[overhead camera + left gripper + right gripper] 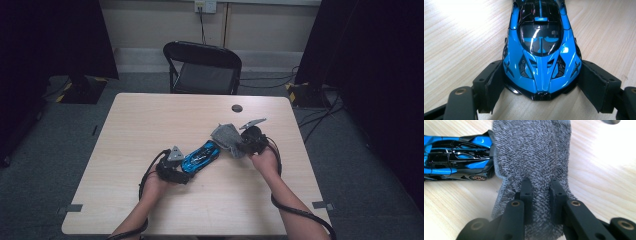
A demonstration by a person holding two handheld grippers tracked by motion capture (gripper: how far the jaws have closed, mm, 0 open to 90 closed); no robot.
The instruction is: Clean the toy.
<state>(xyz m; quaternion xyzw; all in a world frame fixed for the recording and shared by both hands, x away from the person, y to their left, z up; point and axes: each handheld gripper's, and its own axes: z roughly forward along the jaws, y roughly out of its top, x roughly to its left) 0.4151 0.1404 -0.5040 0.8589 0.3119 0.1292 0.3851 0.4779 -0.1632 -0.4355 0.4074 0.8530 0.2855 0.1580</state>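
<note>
The blue toy sports car (201, 156) sat on the pale wooden worktop (150, 125), near the middle and angled toward the far right. The left gripper (541, 83) had its jaws spread wide around the car's nose, the pads pressed against both front flanks. The right gripper (541, 192) had its jaws drawn narrow, pinching a grey terry cloth (531, 152) whose free end lay over the car's other end. A black folding chair (202, 67) stood beyond the worktop.
</note>
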